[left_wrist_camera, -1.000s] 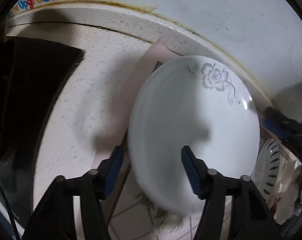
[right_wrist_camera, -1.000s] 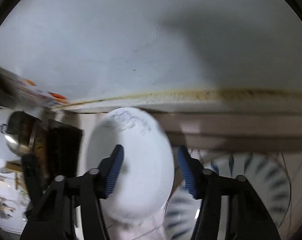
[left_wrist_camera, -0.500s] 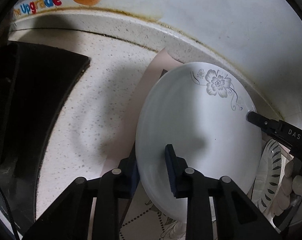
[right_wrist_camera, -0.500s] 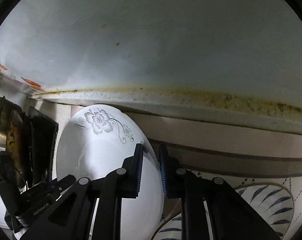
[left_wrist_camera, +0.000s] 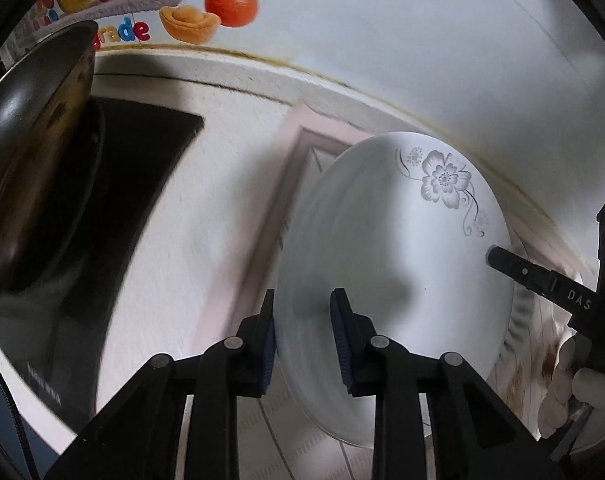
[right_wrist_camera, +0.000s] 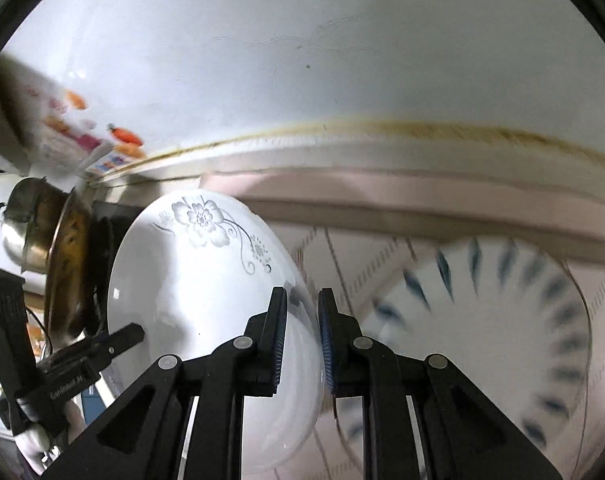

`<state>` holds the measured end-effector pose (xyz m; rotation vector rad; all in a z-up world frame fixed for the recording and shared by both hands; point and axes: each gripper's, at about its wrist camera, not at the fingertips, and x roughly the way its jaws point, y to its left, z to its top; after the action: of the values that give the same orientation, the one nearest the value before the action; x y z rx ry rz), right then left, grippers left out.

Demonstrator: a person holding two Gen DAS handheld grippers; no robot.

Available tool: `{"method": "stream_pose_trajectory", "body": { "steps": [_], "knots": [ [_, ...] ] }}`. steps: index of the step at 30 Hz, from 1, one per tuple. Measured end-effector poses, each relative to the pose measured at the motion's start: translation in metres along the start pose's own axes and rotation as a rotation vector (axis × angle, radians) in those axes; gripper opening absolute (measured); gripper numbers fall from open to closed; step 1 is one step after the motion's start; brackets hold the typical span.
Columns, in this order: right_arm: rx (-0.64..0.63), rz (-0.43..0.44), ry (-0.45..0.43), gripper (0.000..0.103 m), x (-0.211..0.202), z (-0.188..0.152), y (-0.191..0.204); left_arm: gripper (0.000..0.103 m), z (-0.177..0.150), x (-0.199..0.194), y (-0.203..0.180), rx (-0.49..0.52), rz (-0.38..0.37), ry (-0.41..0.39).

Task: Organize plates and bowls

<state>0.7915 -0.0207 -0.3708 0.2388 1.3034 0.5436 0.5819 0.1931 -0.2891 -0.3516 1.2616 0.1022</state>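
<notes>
Grippers on one dish — both tools clamp the same white plate (left_wrist_camera: 390, 264), which bears a grey flower print near its far rim and is tilted, its face turned toward both cameras.

Left wrist view: the left gripper (left_wrist_camera: 304, 320) pinches the plate's near-left rim, one blue-padded finger behind the rim and the other finger (left_wrist_camera: 340, 336) pressed on the plate's face. At the plate's right edge a black finger of the right gripper (left_wrist_camera: 514, 270) reaches onto the face, held by a gloved hand (left_wrist_camera: 566, 384). A pinkish mat (left_wrist_camera: 290, 184) lies beneath on the speckled counter (left_wrist_camera: 206, 216). To the left sit a black cooktop (left_wrist_camera: 114, 184) and a metal pan (left_wrist_camera: 34, 120); a fruit sticker (left_wrist_camera: 206, 8) marks the far wall.

Right wrist view: the right gripper (right_wrist_camera: 302, 332) closes on the plate's (right_wrist_camera: 198, 292) right rim, pads nearly together with the rim between them. The left gripper (right_wrist_camera: 118, 338) appears at the plate's left edge. A second plate (right_wrist_camera: 502, 320) with blue dashes — blurred — lies flat on the mat (right_wrist_camera: 382, 196) to the right, just beside the white plate. A steel pot (right_wrist_camera: 26, 224) stands far left.
</notes>
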Motion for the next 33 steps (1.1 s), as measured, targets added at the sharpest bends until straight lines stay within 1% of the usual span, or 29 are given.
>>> {"method": "stream_pose_trajectory", "body": {
  "steps": [3,4,9,12,16,17,19,22,25,31,33],
  "knots": [
    [0.012,-0.014,0.002,0.018,-0.031,-0.042,-0.009,0.023,-0.043,-0.011,-0.027,0.020,-0.024,0.041],
    [0.018,-0.019,0.004,0.018,-0.042,-0.056,-0.013,0.023,-0.050,-0.012,-0.030,0.032,-0.031,0.058],
    [0.040,-0.055,0.018,0.018,-0.099,-0.135,-0.048,0.023,-0.099,-0.012,-0.071,0.095,-0.065,0.118],
    [0.071,-0.064,0.014,0.018,-0.124,-0.175,-0.073,0.023,-0.128,-0.006,-0.097,0.158,-0.060,0.155],
    [0.123,-0.086,0.021,0.018,-0.141,-0.225,-0.105,0.024,-0.152,0.009,-0.117,0.203,-0.056,0.195],
    [0.138,-0.087,0.023,0.018,-0.142,-0.236,-0.113,0.024,-0.148,0.017,-0.121,0.214,-0.051,0.200],
    [0.159,-0.091,0.030,0.018,-0.143,-0.254,-0.126,0.024,-0.155,0.026,-0.132,0.240,-0.036,0.206],
    [0.176,-0.096,0.040,0.018,-0.139,-0.268,-0.140,0.024,-0.162,0.032,-0.140,0.266,-0.013,0.211],
    [0.165,-0.104,0.042,0.018,-0.137,-0.278,-0.144,0.024,-0.170,0.037,-0.146,0.299,0.033,0.201],
    [0.144,-0.116,0.022,0.018,-0.137,-0.283,-0.144,0.024,-0.175,0.039,-0.151,0.338,0.074,0.181],
    [0.119,-0.135,0.019,0.018,-0.138,-0.281,-0.141,0.024,-0.175,0.041,-0.154,0.348,0.088,0.177]
  ]
}}
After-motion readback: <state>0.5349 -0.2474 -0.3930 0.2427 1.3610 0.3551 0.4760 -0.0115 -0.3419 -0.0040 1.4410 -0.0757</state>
